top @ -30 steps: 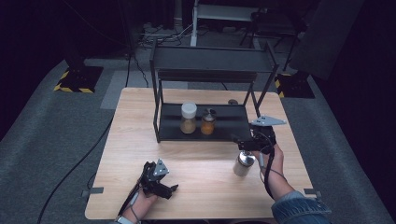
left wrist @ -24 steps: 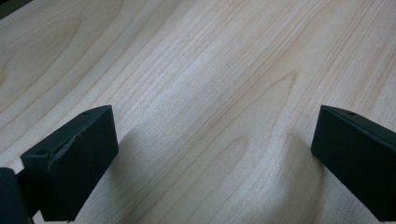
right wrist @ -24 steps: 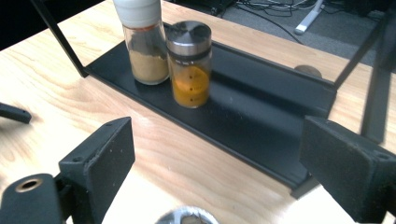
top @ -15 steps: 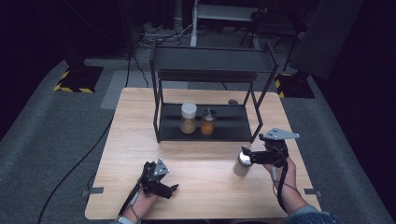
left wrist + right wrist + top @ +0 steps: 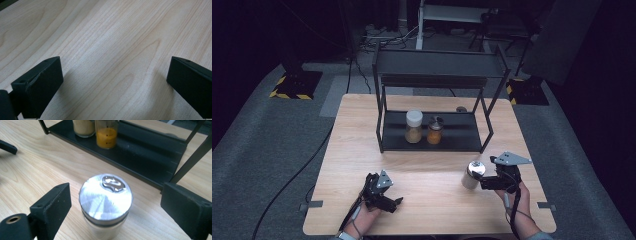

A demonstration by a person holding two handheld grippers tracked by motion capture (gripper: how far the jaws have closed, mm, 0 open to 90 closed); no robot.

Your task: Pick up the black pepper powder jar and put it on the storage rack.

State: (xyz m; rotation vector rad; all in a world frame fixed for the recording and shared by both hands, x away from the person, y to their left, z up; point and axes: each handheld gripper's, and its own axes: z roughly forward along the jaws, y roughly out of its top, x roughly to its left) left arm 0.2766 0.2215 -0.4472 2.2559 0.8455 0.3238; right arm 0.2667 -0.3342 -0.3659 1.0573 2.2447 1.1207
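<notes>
Right gripper [image 5: 115, 202] lowered, fingers opening beside shaker [image 5: 105, 202].

You've got a black two-tier rack [image 5: 437, 67] at the back of the wooden table [image 5: 352, 145]. On its bottom shelf stand a white-capped jar [image 5: 413, 126] and a smaller orange jar [image 5: 434, 131], just beside each other. Grey carpet [image 5: 267, 150] surrounds the table.

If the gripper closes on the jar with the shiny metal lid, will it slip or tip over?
The jar is round with a smooth wall, so it may slip or turn between flat pads. It stands upright, taller than wide, on the table, so a push near the lid could probably tip it. It looks stiff.
</notes>
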